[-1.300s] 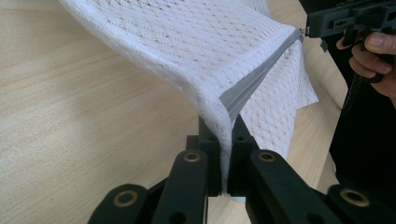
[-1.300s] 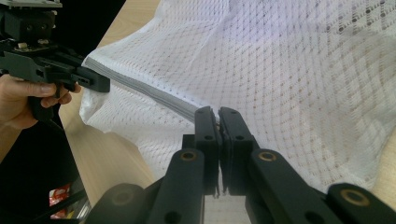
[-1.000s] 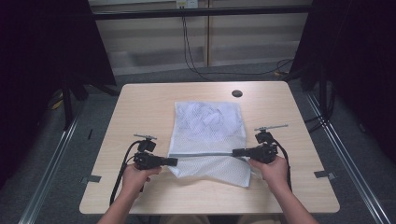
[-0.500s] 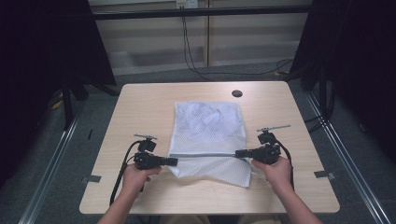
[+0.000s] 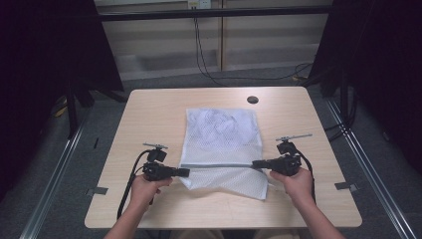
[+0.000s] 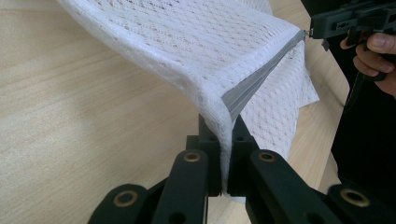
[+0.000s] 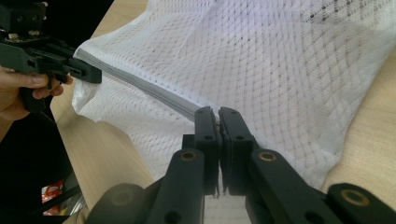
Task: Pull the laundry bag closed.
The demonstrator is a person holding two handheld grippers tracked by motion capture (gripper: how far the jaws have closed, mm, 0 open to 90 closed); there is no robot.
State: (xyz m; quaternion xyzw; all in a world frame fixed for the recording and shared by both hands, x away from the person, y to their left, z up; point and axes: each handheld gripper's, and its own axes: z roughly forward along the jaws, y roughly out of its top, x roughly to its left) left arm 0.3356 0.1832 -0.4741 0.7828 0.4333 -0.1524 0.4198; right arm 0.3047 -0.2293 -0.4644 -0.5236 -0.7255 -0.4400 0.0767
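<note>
The mesh bag [image 5: 221, 147] lies in the middle of the high view, on the bench [image 5: 149, 114], and its grey zipper [image 5: 219, 165] runs straight across the frame from left to right, pulled taut between the two hands. That line is what the coming move turns on: the left tongs [image 5: 185, 172] hold one end of the zipper seam at centre left, the right tongs [image 5: 257, 163] hold the other end at centre right, and each points inward along the zipper toward the other. Neither hand is nearer; both are already at the bag, one at each end of its near edge.

In the left gripper view the left tongs [image 6: 227, 140] are closed on the bag's corner [image 6: 219, 105], where white mesh folds over the grey zipper tape, and the seam climbs away to the upper right of the frame toward the other gripper. In the right gripper view the right tongs [image 7: 218, 122] are clamped on the zipper's end [image 7: 187, 106], and the seam runs off to the upper left.

The bag is white, open-weave netting, roughly rectangular, with its long side running up the high view. Its far part rests flat on the bench with something pale and crumpled inside; the near edge is lifted, and a loose flap [image 5: 234, 181] hangs below the zipper toward the lower centre of the frame.
</note>
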